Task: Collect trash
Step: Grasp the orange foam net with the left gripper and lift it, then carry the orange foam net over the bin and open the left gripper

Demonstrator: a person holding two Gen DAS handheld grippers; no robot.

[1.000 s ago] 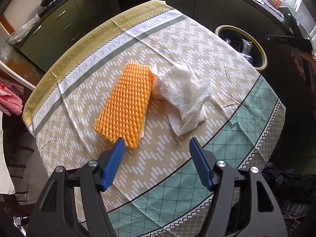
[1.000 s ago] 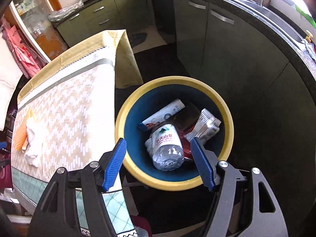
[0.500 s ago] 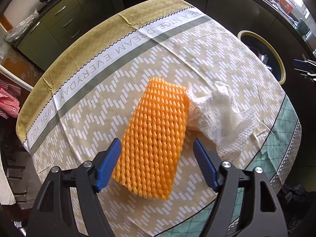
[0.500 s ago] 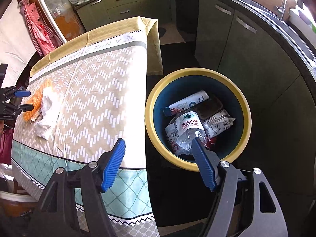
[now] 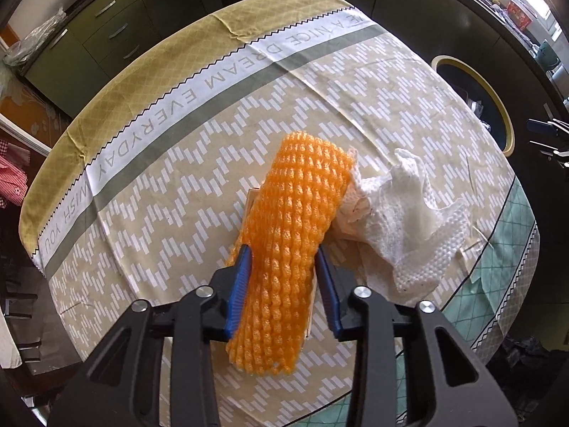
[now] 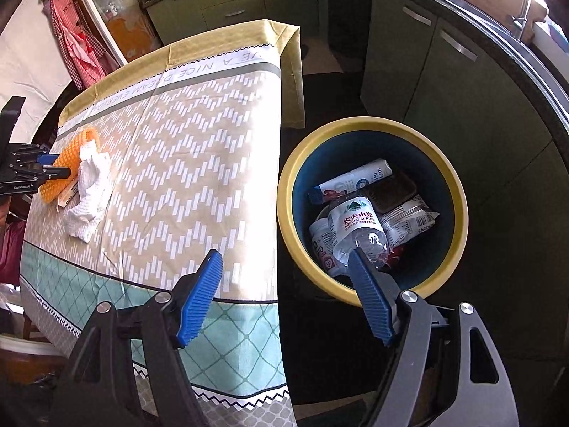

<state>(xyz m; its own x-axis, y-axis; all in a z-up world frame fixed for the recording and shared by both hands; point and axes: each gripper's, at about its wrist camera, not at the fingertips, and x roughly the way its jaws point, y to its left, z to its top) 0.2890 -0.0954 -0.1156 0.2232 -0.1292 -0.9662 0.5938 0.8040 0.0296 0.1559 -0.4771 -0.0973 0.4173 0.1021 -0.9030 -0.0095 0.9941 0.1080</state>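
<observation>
– Big table with the beige zigzag-patterned cloth, and just off its right edge, down on the floor, the round dark-blue bin with a yellow rim, already holding a plastic water bottle and some wrappers.

– And the rubbish on top?

– An orange foam fruit net, a long ribbed sleeve, lying on the cloth, with a crumpled white paper towel touching its right side. There seems to be a flat card or paper piece under the net; I can't tell what.

– How do they handle?

– Both look feather-light and soft, I'd say. The net squashes and springs back, so pinching across its narrow width, near one end, seems the sensible hold.

– Which is what's happening?

– Yes. The left gripper has just been closing, and its blue pads now press the near part of the net from both sides, bunching it into a hump.

– The other?

– The right gripper hangs over the gap between table edge and bin, jaws spread, nothing in them.
</observation>
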